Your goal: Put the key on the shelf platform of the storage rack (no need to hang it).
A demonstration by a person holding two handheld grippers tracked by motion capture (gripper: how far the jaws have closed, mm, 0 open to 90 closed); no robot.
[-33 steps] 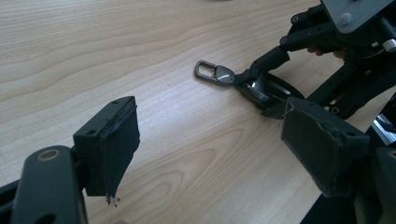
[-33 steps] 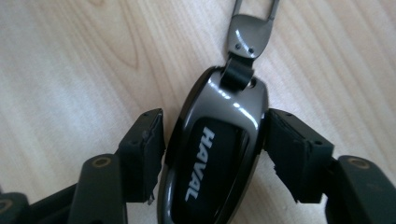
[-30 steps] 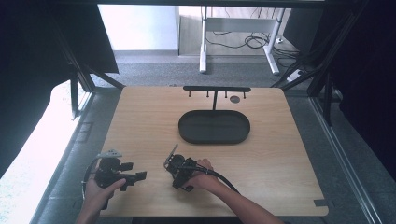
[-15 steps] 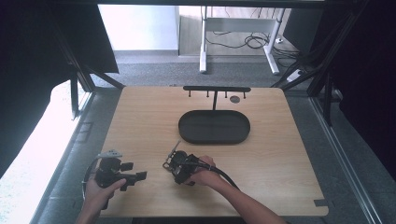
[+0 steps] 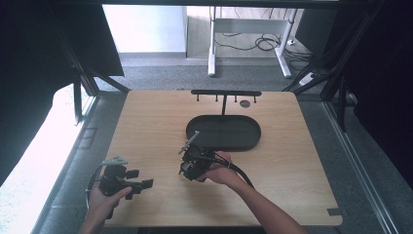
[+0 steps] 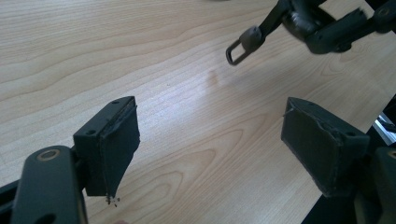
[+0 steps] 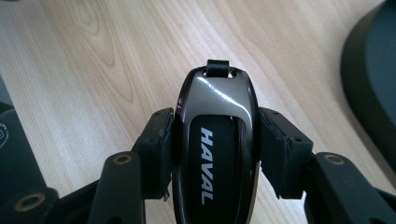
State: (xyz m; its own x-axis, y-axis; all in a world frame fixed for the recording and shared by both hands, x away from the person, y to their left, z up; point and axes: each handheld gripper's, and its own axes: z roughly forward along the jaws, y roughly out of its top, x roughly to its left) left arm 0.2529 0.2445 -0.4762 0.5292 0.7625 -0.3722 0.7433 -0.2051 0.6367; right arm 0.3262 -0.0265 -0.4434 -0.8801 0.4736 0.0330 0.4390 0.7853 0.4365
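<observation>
a glossy dark key fob (image 7: 215, 140) marked haval sits clamped between the right gripper (image 7: 215, 140)'s two pads, one pad (image 7: 161, 140) pressing each long side, its strap loop end pointing away from the hand. in the high view the fob (image 5: 190, 141) is held above the table (image 5: 146, 126) near the middle, just in front of the black oval tray (image 5: 243, 141) and apart from it. the right gripper (image 5: 191, 155) tilts up toward the tray, gripped by the right hand (image 5: 219, 168). behind the tray stands a low black rack (image 5: 225, 92) with small hooks.

the left gripper (image 6: 210, 149) has its jaws spread wide with nothing between them, bare wood beneath. in the high view it (image 5: 141, 184) lies low at the table's front left corner, in the left hand (image 5: 104, 197), well apart from the right gripper. in the left gripper view the fob's loop (image 6: 240, 46) shows farther off.
</observation>
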